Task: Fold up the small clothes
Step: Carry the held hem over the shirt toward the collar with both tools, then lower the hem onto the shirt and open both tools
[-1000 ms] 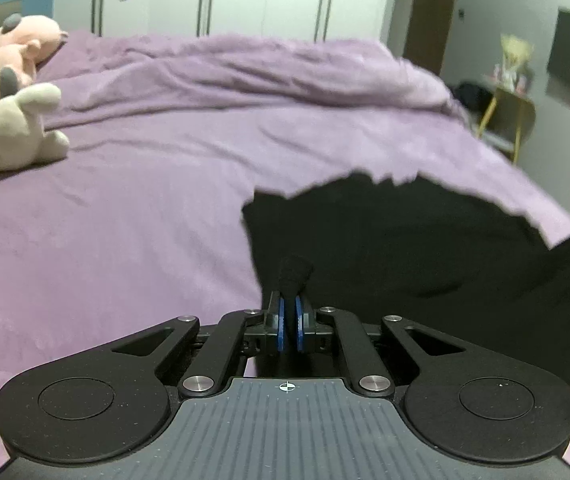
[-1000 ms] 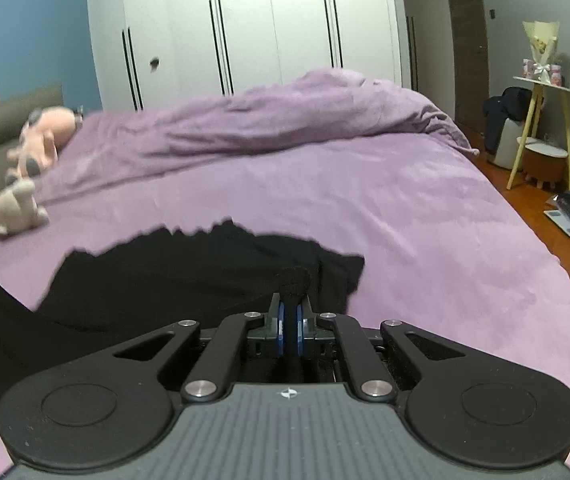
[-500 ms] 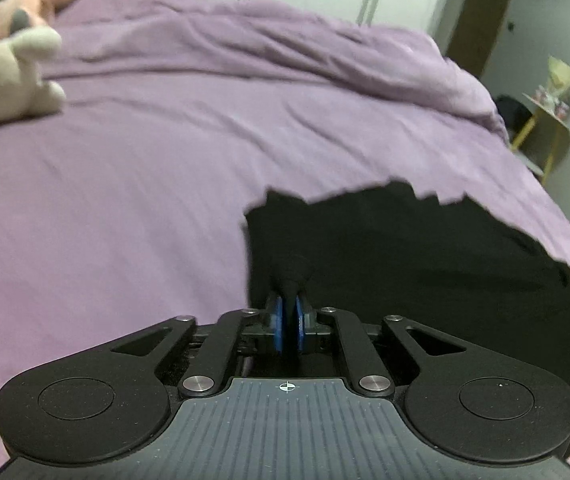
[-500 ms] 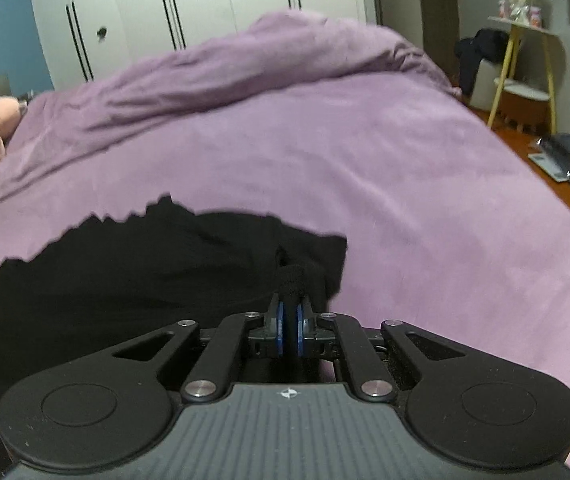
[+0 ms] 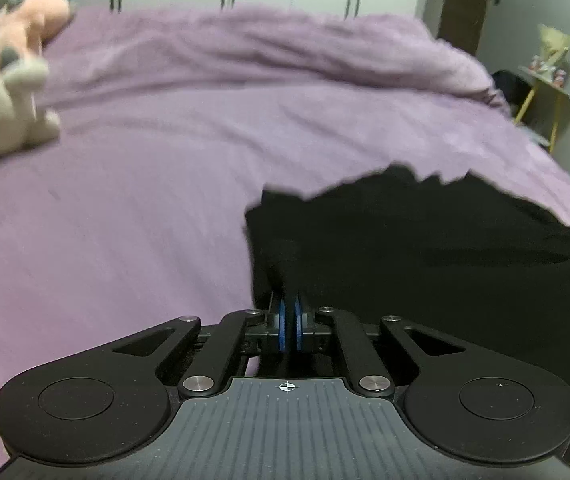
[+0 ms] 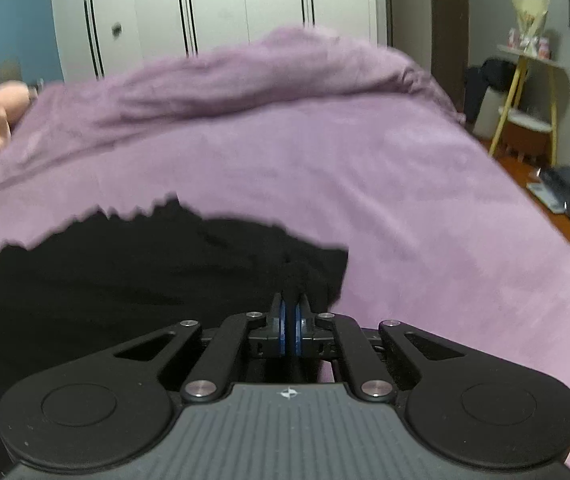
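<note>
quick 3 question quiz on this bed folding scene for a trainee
1. True or false: both grippers are clamped on the black garment.
2. Multiple choice: in the right wrist view, the yellow-legged side table stands A) beyond the bed's right edge, B) on the bed, C) in front of the wardrobe doors.
3. Fill in: the plush toys lie on the ____ blanket.

Key
1. True. The left gripper pinches the garment at its left corner and the right gripper pinches it near its right corner.
2. A
3. purple
</note>
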